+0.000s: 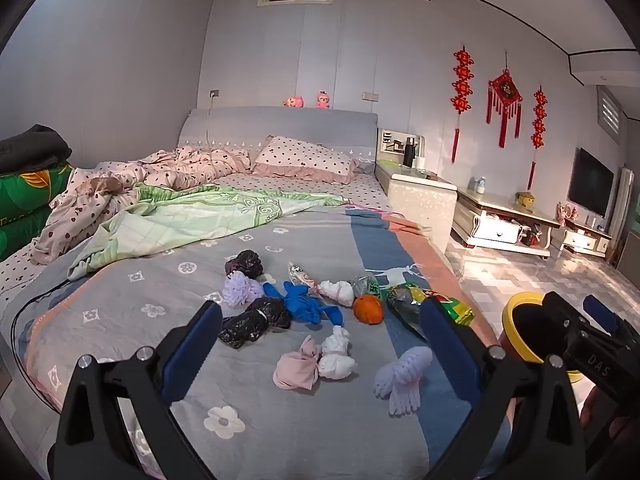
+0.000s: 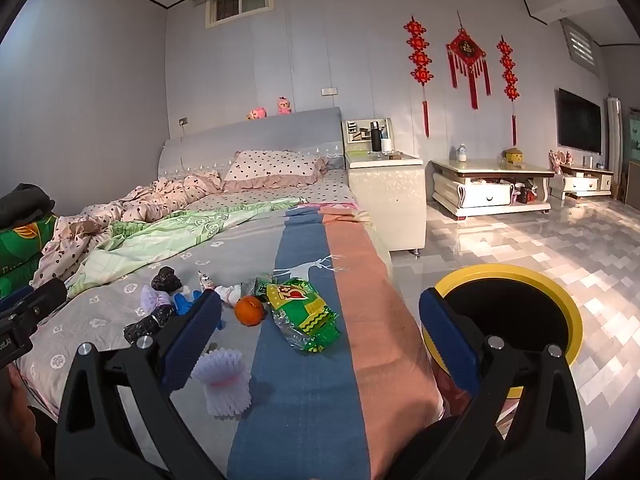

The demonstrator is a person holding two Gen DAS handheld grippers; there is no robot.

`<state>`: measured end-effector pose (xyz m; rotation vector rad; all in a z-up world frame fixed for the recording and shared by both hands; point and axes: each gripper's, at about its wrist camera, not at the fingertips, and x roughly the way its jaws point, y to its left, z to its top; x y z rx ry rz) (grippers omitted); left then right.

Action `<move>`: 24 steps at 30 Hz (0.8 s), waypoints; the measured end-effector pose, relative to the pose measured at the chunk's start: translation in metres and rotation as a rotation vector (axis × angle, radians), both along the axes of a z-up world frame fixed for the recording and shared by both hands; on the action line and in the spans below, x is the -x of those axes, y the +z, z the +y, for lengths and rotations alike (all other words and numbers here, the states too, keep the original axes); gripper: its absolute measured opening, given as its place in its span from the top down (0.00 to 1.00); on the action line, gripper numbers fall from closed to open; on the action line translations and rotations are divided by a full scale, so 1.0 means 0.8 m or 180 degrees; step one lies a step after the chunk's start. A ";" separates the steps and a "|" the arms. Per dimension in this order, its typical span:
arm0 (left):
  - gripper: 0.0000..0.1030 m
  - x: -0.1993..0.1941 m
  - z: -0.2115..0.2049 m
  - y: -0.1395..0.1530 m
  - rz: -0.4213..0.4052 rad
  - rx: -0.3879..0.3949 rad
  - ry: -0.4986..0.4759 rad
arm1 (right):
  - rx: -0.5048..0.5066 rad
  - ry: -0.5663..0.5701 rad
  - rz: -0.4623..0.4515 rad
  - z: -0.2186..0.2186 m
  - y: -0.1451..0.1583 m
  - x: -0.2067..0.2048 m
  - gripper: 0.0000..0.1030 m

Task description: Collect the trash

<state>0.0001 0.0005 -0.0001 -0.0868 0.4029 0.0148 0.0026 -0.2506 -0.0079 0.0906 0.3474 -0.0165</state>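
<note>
Both the left gripper (image 1: 320,344) and right gripper (image 2: 320,340) hang over the bed (image 1: 280,420) with jaws spread wide, holding nothing. The green snack wrapper (image 2: 304,312) lies beside the orange (image 2: 249,310), its long axis running toward the bed's foot; crinkly foil could slip out short of the yellow-rimmed bin (image 2: 552,292).

Cool, dim bedroom under strong fisheye bending.
Warm sunlight glared off the floor (image 2: 520,240) right of the bed (image 2: 304,360); corners were vignetted black.
</note>
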 end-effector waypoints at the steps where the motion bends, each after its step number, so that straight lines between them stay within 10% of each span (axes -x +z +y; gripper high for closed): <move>1: 0.07 0.000 0.001 0.000 0.0005 0.0028 -0.0003 | -0.0015 -0.0001 -0.0011 -0.001 0.000 0.000 0.08; 24: 0.07 0.000 -0.005 0.005 -0.0010 -0.0001 -0.0011 | -0.0048 -0.0006 0.0006 -0.003 -0.001 -0.002 0.08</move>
